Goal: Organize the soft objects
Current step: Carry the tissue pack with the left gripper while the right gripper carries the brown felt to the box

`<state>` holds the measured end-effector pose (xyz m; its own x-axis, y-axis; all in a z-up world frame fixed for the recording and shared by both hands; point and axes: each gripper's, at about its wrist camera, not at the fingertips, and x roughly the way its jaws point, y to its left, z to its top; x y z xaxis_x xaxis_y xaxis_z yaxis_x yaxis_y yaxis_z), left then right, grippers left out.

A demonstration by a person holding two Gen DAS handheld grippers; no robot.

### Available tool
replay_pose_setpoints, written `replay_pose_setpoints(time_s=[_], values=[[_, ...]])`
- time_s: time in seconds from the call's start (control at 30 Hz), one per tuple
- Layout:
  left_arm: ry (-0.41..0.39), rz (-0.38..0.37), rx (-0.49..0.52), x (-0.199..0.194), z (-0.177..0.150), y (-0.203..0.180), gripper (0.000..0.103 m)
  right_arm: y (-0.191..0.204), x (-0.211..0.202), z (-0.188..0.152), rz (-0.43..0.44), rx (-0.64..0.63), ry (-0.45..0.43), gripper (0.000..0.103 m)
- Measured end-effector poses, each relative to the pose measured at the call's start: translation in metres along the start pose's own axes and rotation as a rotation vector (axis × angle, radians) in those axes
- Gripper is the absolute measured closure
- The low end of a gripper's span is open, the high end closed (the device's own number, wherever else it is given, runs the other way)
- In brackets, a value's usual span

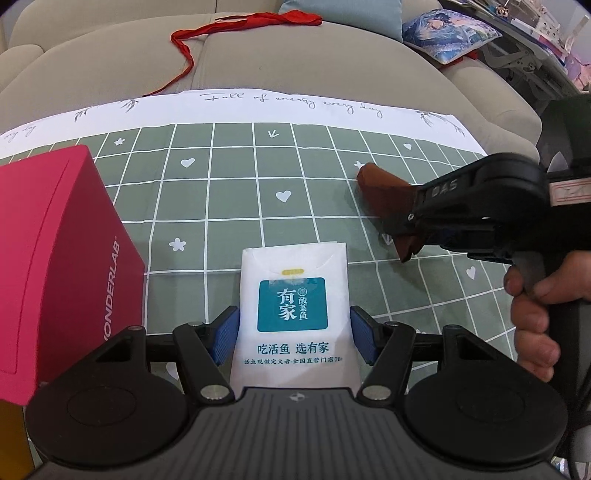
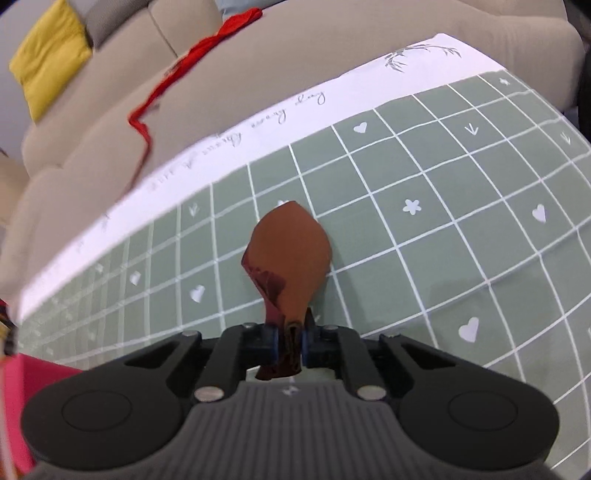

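My left gripper (image 1: 293,334) is shut on a white tissue pack (image 1: 293,295) with a teal label, held over the green checked cloth (image 1: 229,192). My right gripper (image 2: 290,341) is shut on a brown folded cloth (image 2: 291,251), which sticks out forward above the green checked cloth (image 2: 443,184). In the left wrist view the right gripper (image 1: 406,225) comes in from the right with the brown cloth (image 1: 384,192) in its jaws. A red ribbon (image 1: 192,40) lies on the beige sofa behind the cloth and also shows in the right wrist view (image 2: 166,81).
A magenta box (image 1: 55,258) stands at the left, close to my left gripper. The beige sofa (image 1: 295,66) holds a teal cushion (image 1: 343,14) and a printed blue pillow (image 1: 450,33). A yellow cushion (image 2: 48,55) sits at the sofa's far left.
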<state>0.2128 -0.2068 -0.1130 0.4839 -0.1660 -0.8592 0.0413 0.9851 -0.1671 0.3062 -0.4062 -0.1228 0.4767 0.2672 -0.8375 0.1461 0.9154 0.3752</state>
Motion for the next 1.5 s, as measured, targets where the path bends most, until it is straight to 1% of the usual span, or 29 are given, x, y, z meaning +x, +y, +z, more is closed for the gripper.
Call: replay_pose_setpoints(time_s=[0.13, 0.27, 0.47, 0.63, 0.83, 1.03, 1.13, 1.33, 1.5], values=[[-0.005, -0.001, -0.005, -0.003, 0.004, -0.001, 0.030, 0.000, -0.008, -0.006, -0.040, -0.010, -0.018, 0.095], [-0.019, -0.013, -0.009, -0.011, 0.008, -0.001, 0.030, -0.002, -0.019, -0.010, -0.056, -0.006, -0.035, 0.095], [-0.046, -0.014, 0.032, -0.025, 0.014, -0.008, 0.030, 0.006, -0.037, -0.011, -0.113, -0.050, -0.086, 0.095], [-0.059, -0.021, 0.039, -0.039, 0.022, -0.009, 0.030, 0.023, -0.050, -0.011, -0.122, -0.093, -0.120, 0.095], [-0.108, 0.007, 0.065, -0.062, 0.035, -0.003, 0.030, 0.046, -0.067, -0.018, -0.109, -0.118, -0.151, 0.094], [-0.148, 0.028, 0.060, -0.085, 0.044, 0.011, 0.030, 0.069, -0.078, -0.027, -0.109, -0.139, -0.168, 0.094], [-0.150, 0.059, 0.042, -0.093, 0.047, 0.020, 0.030, 0.080, -0.088, -0.030, -0.100, -0.139, -0.183, 0.094], [-0.184, 0.072, 0.009, -0.120, 0.050, 0.050, 0.030, 0.123, -0.110, -0.045, -0.091, -0.241, -0.230, 0.092], [-0.224, 0.111, 0.002, -0.148, 0.047, 0.087, 0.030, 0.172, -0.121, -0.070, -0.047, -0.332, -0.240, 0.092]])
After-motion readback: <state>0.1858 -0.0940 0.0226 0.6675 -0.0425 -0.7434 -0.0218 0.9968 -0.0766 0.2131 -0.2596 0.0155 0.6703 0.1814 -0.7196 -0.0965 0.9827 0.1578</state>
